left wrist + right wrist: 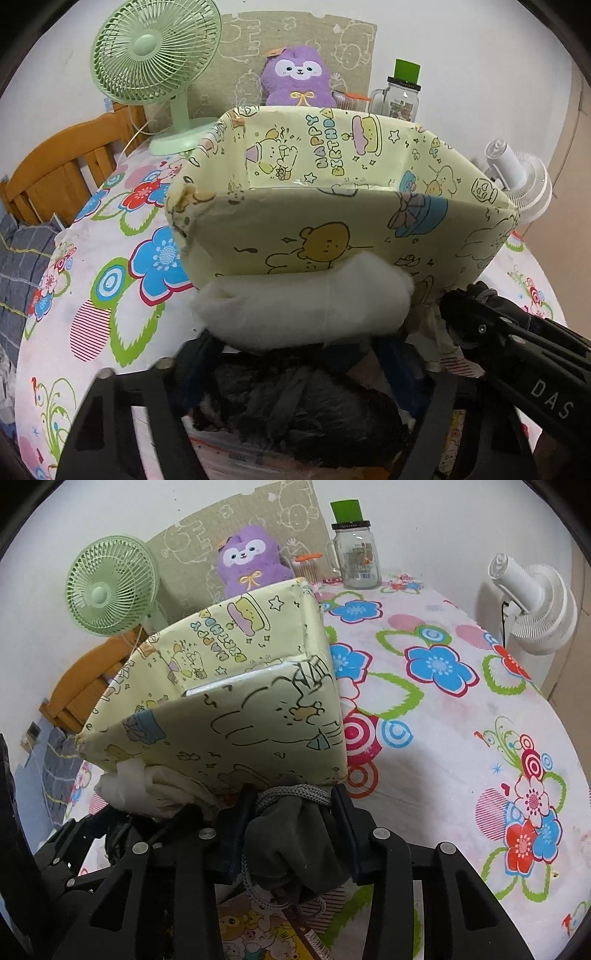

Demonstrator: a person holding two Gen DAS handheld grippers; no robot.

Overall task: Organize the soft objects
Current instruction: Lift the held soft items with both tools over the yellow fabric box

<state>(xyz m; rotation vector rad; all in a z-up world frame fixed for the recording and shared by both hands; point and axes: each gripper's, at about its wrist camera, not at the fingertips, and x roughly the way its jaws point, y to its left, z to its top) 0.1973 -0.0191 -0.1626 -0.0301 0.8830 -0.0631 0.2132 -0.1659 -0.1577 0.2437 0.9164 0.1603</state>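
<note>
A pale yellow cartoon-print box (332, 206) stands open on the flowered table; it also shows in the right wrist view (236, 709). My left gripper (295, 354) is shut on a white fluffy wad (306, 306) with dark fuzzy stuff (295, 410) beneath it, pressed against the box's near wall. My right gripper (293, 805) is shut on a grey drawstring pouch (295, 838), just below the box's near corner. The right gripper also shows at the lower right of the left wrist view (476, 317). The white wad (129, 786) shows left of it.
A purple plush (295, 77) sits behind the box by a patterned board. A green fan (155, 62) stands at the back left, a glass jar (360, 557) at the back, a white fan (532, 602) at the right. A wooden chair (62, 166) stands left. A printed pack (258, 934) lies under my right gripper.
</note>
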